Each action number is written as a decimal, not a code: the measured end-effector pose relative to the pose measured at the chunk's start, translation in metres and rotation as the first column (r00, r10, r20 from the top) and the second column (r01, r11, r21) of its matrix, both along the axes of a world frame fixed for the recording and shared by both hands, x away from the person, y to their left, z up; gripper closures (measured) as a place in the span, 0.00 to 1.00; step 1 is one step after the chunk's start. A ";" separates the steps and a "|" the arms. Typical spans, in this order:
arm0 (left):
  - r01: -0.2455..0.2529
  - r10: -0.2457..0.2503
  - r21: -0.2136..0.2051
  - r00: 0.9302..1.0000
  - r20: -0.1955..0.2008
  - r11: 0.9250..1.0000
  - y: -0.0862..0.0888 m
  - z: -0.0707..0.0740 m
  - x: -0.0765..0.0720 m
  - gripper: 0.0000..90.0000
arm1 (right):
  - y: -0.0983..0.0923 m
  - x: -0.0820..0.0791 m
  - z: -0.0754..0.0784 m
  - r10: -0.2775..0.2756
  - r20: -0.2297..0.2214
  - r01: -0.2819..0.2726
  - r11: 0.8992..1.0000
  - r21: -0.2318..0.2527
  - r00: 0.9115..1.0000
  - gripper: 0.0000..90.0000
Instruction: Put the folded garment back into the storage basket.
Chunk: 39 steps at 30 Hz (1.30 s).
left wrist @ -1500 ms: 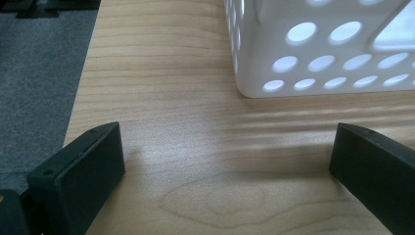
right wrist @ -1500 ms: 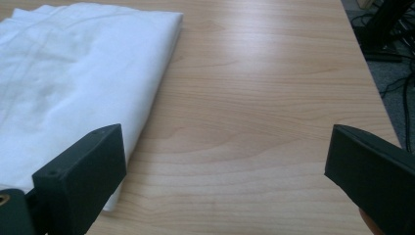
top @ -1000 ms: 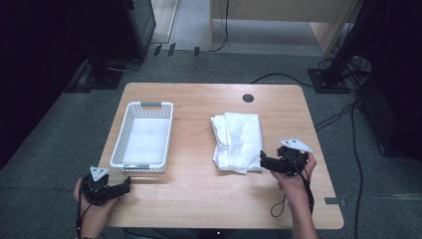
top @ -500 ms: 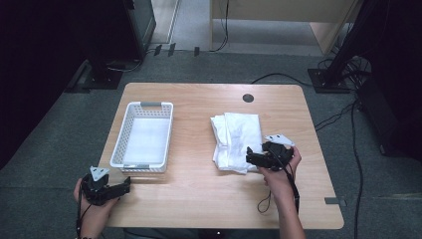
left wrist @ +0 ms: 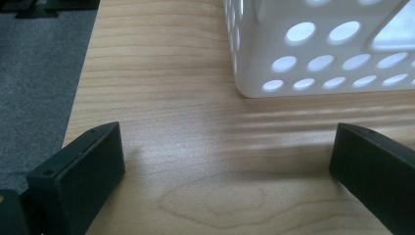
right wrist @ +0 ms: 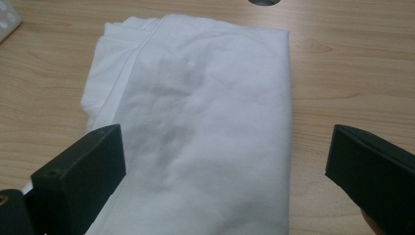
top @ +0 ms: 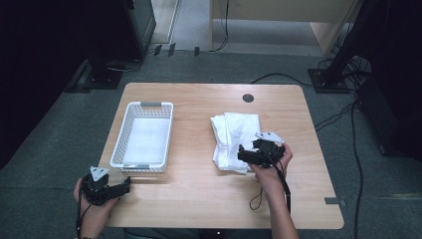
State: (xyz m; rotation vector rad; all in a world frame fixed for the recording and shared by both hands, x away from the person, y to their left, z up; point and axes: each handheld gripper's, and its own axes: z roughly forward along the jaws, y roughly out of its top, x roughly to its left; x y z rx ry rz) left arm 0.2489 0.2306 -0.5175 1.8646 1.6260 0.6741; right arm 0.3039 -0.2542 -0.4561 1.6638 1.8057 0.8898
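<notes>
White basket (top: pixel 144 135) — nothing inside; folded cloth (top: pixel 235 138) lies beside it.

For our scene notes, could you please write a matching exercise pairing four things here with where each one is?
Things:
1. white basket
2. folded white cloth
3. left gripper
4. right gripper

Places:
A. over the near edge of the cloth, open
B. on the left part of the table
C. right of the basket, near the table's middle
D. at the table's near left corner, open above bare wood

Pairs: 1-B, 2-C, 3-D, 4-A
</notes>
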 end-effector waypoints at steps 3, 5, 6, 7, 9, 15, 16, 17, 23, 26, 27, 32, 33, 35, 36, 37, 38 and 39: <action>0.000 0.000 0.000 1.000 0.001 1.000 0.000 0.000 0.000 0.00 | 0.003 0.002 -0.001 -0.006 0.001 0.006 1.000 0.003 1.000 0.00; -0.001 0.001 0.000 1.000 0.001 1.000 0.000 0.000 0.000 0.00 | 0.005 0.002 -0.001 -0.005 0.001 0.005 1.000 0.001 1.000 0.00; 0.000 0.000 0.000 1.000 0.001 1.000 0.000 0.000 0.000 0.00 | 0.006 0.003 -0.001 -0.006 0.001 0.006 1.000 0.003 1.000 0.00; -0.001 0.001 -0.001 1.000 0.001 1.000 0.000 0.000 0.000 0.00 | 0.010 0.004 -0.002 0.001 -0.002 -0.001 1.000 0.004 1.000 0.00; -0.002 0.002 -0.002 1.000 0.001 1.000 0.000 0.000 0.000 0.00 | 0.014 0.006 -0.002 0.008 -0.001 -0.008 1.000 0.000 1.000 0.00; -0.001 0.001 -0.001 1.000 0.002 1.000 0.000 0.000 0.000 0.00 | 0.024 0.010 -0.002 0.013 -0.002 -0.013 1.000 0.010 1.000 0.00; -0.001 0.001 -0.002 1.000 0.002 1.000 0.000 0.000 0.000 0.00 | 0.024 0.010 -0.002 0.013 -0.002 -0.013 1.000 0.010 1.000 0.00; -0.002 0.002 -0.002 1.000 0.002 1.000 0.000 0.000 0.000 0.00 | 0.025 0.011 -0.002 0.009 0.000 -0.009 1.000 0.013 1.000 0.00; -0.002 0.002 -0.002 1.000 0.002 1.000 0.000 0.000 0.000 0.00 | 0.036 0.017 -0.003 0.014 -0.004 -0.014 1.000 0.011 1.000 0.00; -0.002 0.002 -0.002 1.000 0.002 1.000 0.000 0.000 0.000 0.00 | 0.041 0.021 -0.005 0.011 -0.009 -0.011 1.000 0.013 1.000 0.00; -0.001 0.002 -0.002 1.000 0.002 1.000 0.000 0.000 0.000 0.00 | 0.041 0.021 -0.005 0.011 -0.009 -0.011 1.000 0.013 1.000 0.00; 0.003 -0.003 -0.001 1.000 0.000 1.000 0.000 0.000 0.000 0.00 | 0.055 0.028 -0.008 0.010 -0.017 -0.010 1.000 0.026 1.000 0.00; 0.003 -0.003 -0.001 1.000 0.000 1.000 0.000 0.000 0.000 0.00 | 0.058 0.029 -0.009 0.010 -0.021 -0.010 1.000 0.024 1.000 0.00; 0.004 -0.004 -0.001 1.000 0.000 1.000 0.000 0.000 0.000 0.00 | 0.060 0.030 -0.009 0.012 -0.017 -0.011 1.000 0.024 1.000 0.00; 0.004 -0.004 -0.001 1.000 0.000 1.000 0.000 0.000 0.000 0.00 | 0.063 0.032 -0.010 0.011 -0.020 -0.011 1.000 0.029 1.000 0.00; 0.005 -0.005 -0.002 1.000 0.000 1.000 0.000 0.000 0.000 0.00 | 0.063 0.032 -0.010 0.011 -0.020 -0.011 1.000 0.029 1.000 0.00; 0.006 -0.006 -0.002 1.000 0.000 1.000 0.000 0.000 0.000 0.00 | 0.065 0.033 -0.011 0.009 -0.021 -0.008 1.000 0.029 1.000 0.00; 0.006 -0.006 -0.003 1.000 0.001 1.000 0.000 0.000 0.000 0.00 | 0.066 0.034 -0.012 0.009 -0.023 -0.008 1.000 0.027 1.000 0.00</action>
